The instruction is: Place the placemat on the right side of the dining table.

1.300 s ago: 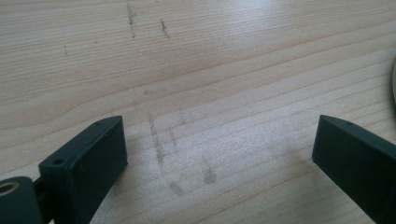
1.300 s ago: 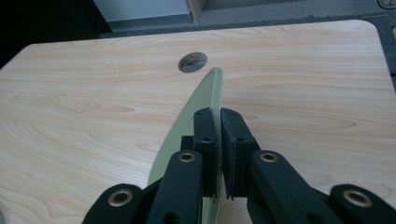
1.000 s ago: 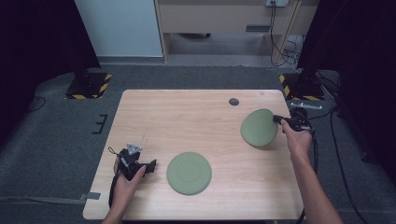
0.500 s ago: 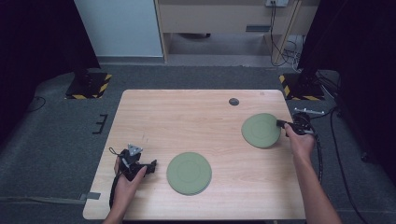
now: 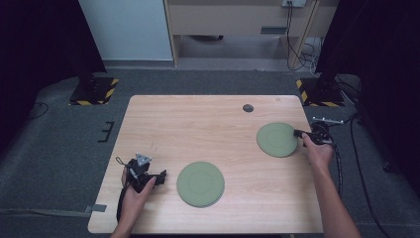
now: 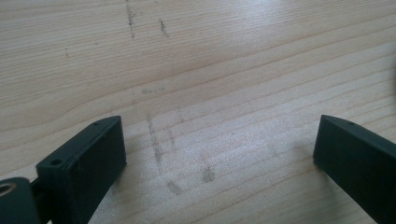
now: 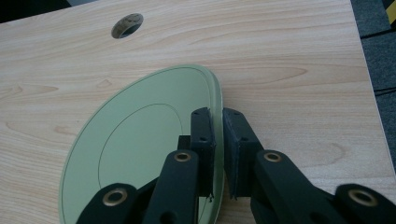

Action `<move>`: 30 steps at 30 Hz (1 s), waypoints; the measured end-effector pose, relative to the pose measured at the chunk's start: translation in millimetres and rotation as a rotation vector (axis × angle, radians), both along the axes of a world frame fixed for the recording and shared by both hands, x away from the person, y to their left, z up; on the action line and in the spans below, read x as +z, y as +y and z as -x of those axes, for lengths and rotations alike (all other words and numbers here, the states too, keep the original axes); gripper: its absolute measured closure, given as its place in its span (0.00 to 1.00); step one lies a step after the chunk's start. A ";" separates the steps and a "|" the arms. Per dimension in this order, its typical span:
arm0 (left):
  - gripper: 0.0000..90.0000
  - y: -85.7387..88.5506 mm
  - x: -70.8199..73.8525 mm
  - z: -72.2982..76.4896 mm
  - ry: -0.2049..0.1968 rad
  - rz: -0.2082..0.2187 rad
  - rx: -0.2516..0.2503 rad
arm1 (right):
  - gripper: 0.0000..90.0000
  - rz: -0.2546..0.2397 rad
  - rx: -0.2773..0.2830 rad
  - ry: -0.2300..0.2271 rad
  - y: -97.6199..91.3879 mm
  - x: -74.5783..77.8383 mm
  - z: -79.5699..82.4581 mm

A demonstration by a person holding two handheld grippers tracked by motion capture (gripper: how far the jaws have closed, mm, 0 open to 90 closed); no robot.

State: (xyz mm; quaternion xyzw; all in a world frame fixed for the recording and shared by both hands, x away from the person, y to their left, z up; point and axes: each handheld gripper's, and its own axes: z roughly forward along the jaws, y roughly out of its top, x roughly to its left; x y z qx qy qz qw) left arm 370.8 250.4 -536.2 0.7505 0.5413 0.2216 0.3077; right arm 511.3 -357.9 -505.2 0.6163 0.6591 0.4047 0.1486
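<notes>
Green round flat plate (image 7: 140,140), pinched at its rim by the right tongs (image 7: 217,140) near the desk's (image 5: 198,124) right edge; it has come down from a tilted carry to lie almost flat (release looks near). Second green plate (image 5: 200,183) lies near the front edge. Left tongs (image 5: 157,178) wide open over bare wood, unmoved.

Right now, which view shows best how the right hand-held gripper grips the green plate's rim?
The right gripper view: the right hand-held gripper has its jaws closed on the rim of the green plate, one jaw on each face. The high view shows that plate small, with the grip too tiny to read. The left gripper view looks at bare table.
</notes>
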 end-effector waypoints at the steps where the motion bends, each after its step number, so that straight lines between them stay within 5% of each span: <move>1: 0.02 0.0 0.0 0.0 0.000 0.000 0.000 | 0.93 0.001 0.000 -0.001 -0.1 -0.3 -0.2; 5: 0.02 -0.2 0.0 0.0 0.000 -0.001 0.002 | 0.93 -0.007 -0.006 0.001 -1.0 -0.5 -0.8; 10: 0.02 -0.3 0.0 0.0 0.000 -0.001 0.002 | 0.91 0.060 -0.001 -0.001 1.7 -0.9 -1.4; 22: 0.02 -0.6 -0.1 -0.1 0.000 -0.003 0.003 | 0.93 0.044 -0.029 0.017 -6.7 -8.6 -4.0; 25: 0.01 -0.8 -0.1 -0.3 0.001 -0.002 0.004 | 0.92 0.007 -0.032 0.021 -7.7 -10.7 -4.1; 30: 0.01 -0.8 -0.1 -0.3 0.001 -0.002 0.004 | 0.92 0.026 -0.025 0.025 -4.8 -11.7 -5.0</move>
